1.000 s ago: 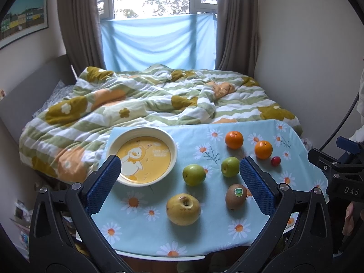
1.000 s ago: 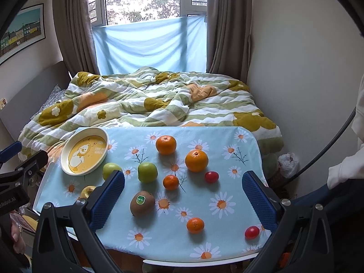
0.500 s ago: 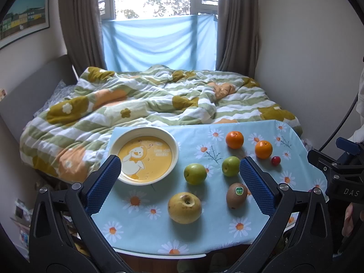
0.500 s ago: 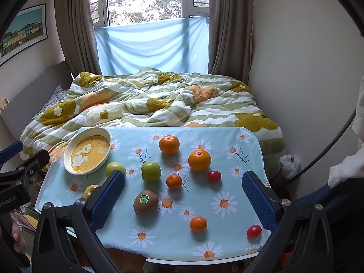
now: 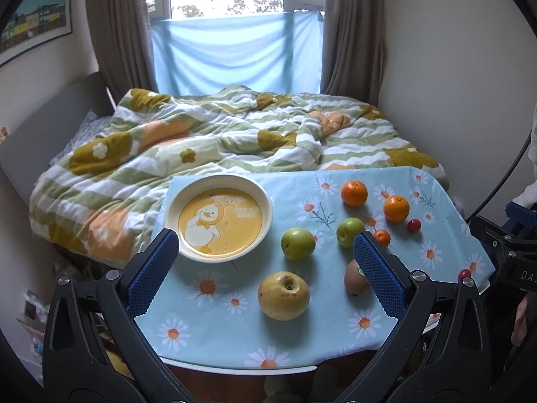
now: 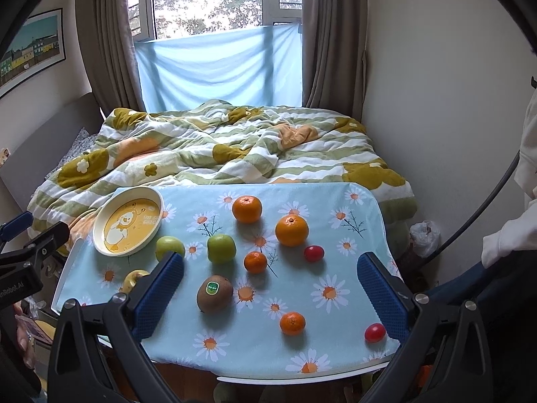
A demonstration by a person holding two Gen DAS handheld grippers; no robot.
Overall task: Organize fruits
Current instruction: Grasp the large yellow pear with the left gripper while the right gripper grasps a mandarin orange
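The fruits lie loose on my table (image 6: pixel 369 215), on its daisy-print cloth, none of them on the duck plate (image 5: pixel 220 217). Ahead of my left tool (image 5: pixel 265 268), between its wide-spread fingers, sits the yellow pear (image 5: pixel 283 295), with a green apple (image 5: pixel 298 243) beyond it and the plate further off toward the left finger. The kiwi (image 5: pixel 355 280) is partly hidden behind the right finger, as is a small mandarin (image 5: pixel 382 237); a second green apple (image 5: pixel 349 231) shows just above that finger.

My right tool (image 6: pixel 270 290) is also spread wide and holds nothing. The kiwi is between its fingers, closer to the left one, and another small mandarin (image 6: pixel 292 323) lies nearer me. One cherry tomato (image 6: pixel 375 332) sits just beside the right finger at the table's near edge; another (image 6: pixel 314 253) lies further ahead. Two large oranges (image 6: pixel 247 209) (image 6: pixel 291 230) are furthest out. The left finger of this tool covers part of the pear and the foot of one apple.

Beyond the table is the bed (image 6: pixel 235 147) with a rumpled flowered quilt, then the curtained window (image 6: pixel 214 0). A sleeve (image 6: pixel 503 241) shows at the far right.
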